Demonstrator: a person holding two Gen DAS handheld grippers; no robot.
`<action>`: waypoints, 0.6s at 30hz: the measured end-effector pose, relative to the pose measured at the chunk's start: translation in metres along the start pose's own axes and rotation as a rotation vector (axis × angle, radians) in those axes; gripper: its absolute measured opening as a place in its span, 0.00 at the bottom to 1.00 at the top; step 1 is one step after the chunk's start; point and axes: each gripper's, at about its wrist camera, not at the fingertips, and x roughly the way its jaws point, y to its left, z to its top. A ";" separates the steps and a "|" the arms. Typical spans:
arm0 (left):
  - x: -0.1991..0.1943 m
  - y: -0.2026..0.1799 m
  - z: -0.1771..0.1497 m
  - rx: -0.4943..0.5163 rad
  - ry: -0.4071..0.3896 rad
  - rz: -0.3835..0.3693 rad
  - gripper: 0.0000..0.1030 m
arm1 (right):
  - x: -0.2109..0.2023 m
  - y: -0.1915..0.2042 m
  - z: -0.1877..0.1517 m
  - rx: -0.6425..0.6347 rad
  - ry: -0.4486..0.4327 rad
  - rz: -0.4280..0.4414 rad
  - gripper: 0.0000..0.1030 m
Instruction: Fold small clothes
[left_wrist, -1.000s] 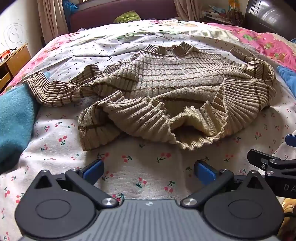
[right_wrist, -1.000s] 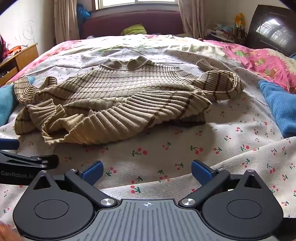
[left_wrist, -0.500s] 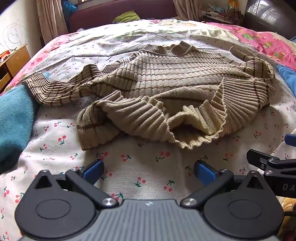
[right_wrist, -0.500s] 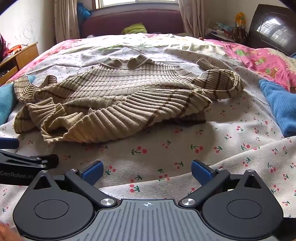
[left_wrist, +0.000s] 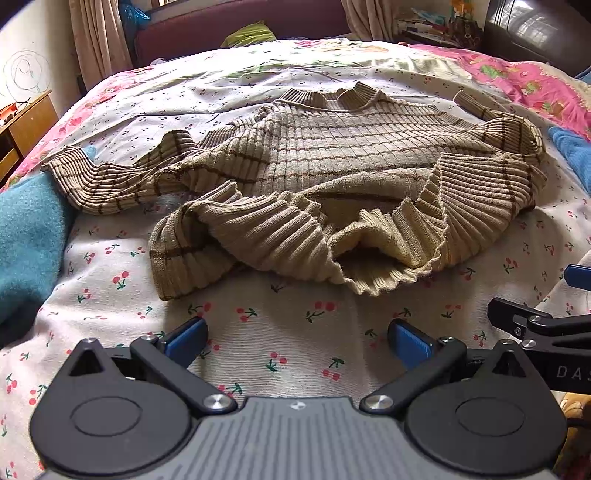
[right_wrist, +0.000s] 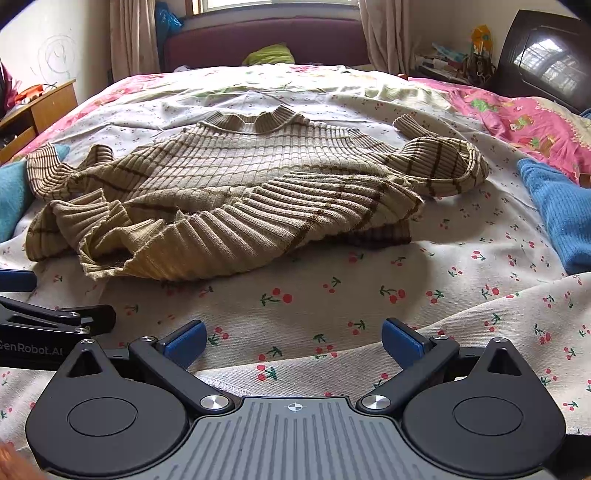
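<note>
Near the sweater (left_wrist: 332, 177), its rumpled hem (left_wrist: 369, 273) faces both tongs, left (left_wrist: 297, 341) and right (right_wrist: 293, 341), spread and empty. Pinching only the top layer could bunch the knit.

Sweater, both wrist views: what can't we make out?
- Sweater hem: bunched and turned over in both views, so the underside is hidden.
- Right sleeve: curls over on itself, hiding part of the sleeve.
- Left sleeve: right wrist view crops its cuff area behind the teal cloth.

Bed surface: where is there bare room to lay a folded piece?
Bare cherry-print sheet lies between the sweater hem and both open tongs, left and right. Crowded: teal cloth at left, blue garment at right.
</note>
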 end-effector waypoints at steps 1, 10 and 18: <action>0.000 0.000 0.000 0.001 -0.001 0.000 1.00 | 0.000 0.000 0.000 0.002 -0.001 0.000 0.98; -0.001 -0.002 0.000 0.007 -0.003 -0.003 1.00 | 0.001 0.000 -0.001 0.002 0.000 -0.001 0.98; -0.001 -0.002 0.000 0.007 -0.003 -0.003 1.00 | 0.001 0.000 -0.001 0.001 0.000 -0.001 0.98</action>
